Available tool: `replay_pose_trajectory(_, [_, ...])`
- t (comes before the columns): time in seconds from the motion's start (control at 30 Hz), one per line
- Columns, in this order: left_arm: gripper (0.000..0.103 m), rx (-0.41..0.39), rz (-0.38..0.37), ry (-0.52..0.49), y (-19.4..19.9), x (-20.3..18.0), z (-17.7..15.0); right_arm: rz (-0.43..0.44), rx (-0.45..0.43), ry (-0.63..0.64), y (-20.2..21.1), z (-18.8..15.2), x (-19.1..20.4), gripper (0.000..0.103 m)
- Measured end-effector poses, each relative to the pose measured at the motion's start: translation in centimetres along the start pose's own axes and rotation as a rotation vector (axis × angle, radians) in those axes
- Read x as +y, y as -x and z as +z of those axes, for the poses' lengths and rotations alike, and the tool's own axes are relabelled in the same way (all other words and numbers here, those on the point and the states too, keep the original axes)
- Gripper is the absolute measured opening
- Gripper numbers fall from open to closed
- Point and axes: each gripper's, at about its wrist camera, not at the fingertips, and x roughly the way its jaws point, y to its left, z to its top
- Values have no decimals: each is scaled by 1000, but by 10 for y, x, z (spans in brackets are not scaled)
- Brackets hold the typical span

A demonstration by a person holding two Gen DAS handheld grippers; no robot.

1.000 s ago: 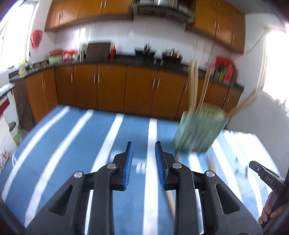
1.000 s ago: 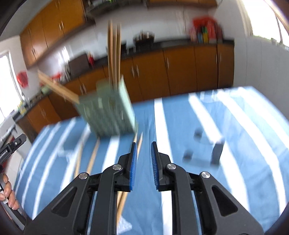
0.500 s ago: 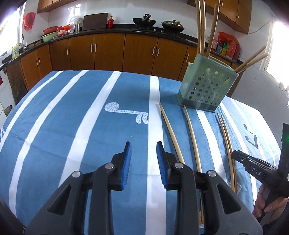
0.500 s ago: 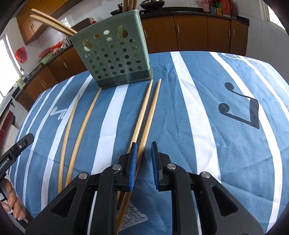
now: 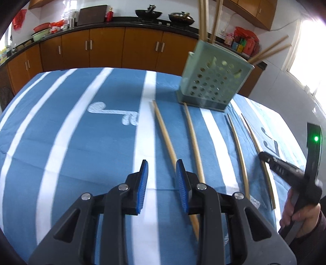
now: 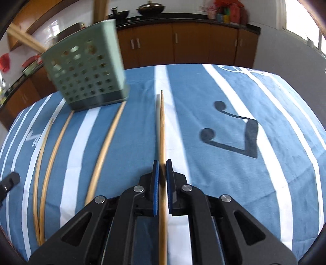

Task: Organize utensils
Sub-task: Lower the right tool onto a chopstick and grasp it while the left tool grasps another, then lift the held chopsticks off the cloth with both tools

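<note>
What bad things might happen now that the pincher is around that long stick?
The right gripper has its pads close around one chopstick near its end, so most of the stick juts forward; it might swing or slip when lifted. The green holder already has chopsticks leaning out, and poking in another might tip it. Three more chopsticks lie beside it on the blue cloth, and a low sweep might knock them.

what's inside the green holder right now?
Wooden chopsticks stand in the green holder: some upright, two leaning out at its right. Their lower ends are mostly hidden behind the perforated wall, so anything else inside cannot be seen.
</note>
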Motion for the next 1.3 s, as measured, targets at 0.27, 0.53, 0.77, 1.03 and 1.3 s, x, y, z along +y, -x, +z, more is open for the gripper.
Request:
replay_pose_trajectory(0.27, [17,68,32,-48,-24,-25,-8,-4,-12,5,3,-3,-3,8])
replay_pose_trajectory(0.53, [8,45,117,-62,-33,-16,-2,34,-10,10,-1,1,-1,8])
replay_pose_trajectory(0.77, [8,25,208,-8,-42,32,25,38,-23,8,-13,16,2,8])
replay_pose_trajectory(1.03, [11,28,203,-8,-49,47,40,73,-18,-5,-17,28,-7,8])
replay_pose_trajectory(1.3, [19,11,185,-45,-42,48,29,91,-9,15,-4,6,-9,10])
